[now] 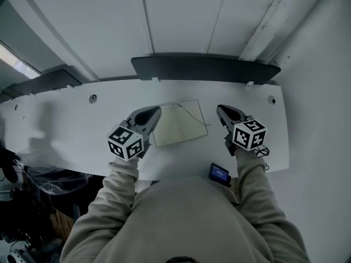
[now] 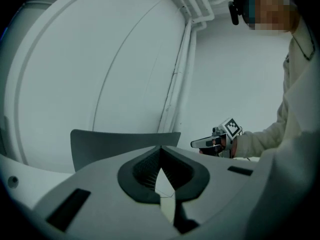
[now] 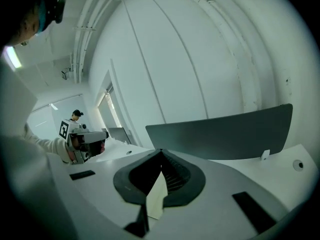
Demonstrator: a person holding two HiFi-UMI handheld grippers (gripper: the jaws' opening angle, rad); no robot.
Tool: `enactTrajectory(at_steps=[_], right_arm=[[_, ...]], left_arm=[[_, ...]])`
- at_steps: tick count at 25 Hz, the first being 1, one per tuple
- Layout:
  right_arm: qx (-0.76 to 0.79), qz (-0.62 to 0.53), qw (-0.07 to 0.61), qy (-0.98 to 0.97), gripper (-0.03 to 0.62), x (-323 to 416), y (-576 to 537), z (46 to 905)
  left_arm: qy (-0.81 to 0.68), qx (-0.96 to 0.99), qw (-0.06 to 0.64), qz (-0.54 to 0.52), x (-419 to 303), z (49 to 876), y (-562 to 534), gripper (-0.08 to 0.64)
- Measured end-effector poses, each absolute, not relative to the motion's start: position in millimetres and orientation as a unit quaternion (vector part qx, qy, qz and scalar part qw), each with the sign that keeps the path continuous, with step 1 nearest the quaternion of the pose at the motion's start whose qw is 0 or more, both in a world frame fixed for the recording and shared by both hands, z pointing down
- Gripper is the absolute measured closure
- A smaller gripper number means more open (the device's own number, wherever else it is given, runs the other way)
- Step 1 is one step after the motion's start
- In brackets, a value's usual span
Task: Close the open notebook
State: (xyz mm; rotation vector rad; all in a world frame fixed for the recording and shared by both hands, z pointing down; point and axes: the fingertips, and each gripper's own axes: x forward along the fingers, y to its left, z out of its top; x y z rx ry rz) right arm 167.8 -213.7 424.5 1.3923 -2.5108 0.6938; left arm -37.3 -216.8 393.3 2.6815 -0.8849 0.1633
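The notebook (image 1: 181,126) lies flat in the middle of the white desk (image 1: 66,119) and shows one pale cream face. A thin dark line curves over its far right corner. I cannot tell for sure whether its cover is shut.

Your left gripper (image 1: 154,113) hovers just beside the left edge of the notebook. Its jaws are pressed together at the tips and hold nothing. Your right gripper (image 1: 221,112) hovers near the right side of the notebook, a little apart from it. Its jaws are also pressed together and empty.

Behind the notebook, at the far edge of the desk, stands a dark divider panel (image 1: 205,67). In front of the notebook and to its right, a small dark device (image 1: 219,174) with a blue screen lies at the near edge.
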Motion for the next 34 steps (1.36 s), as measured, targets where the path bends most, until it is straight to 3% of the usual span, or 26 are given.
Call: enactTrajectory(at_steps=[14, 34], right_arm=[[0.480, 0.190, 0.053, -0.855, 0.572, 194, -188, 382], [0.460, 0.193, 0.072, -0.864, 0.574, 175, -190, 390]], left_arm=[[-0.267, 0.955, 0.110, 0.061, 16, 364, -210, 0.560], [-0.256, 0.958, 0.109, 0.066, 17, 364, -212, 0.560]])
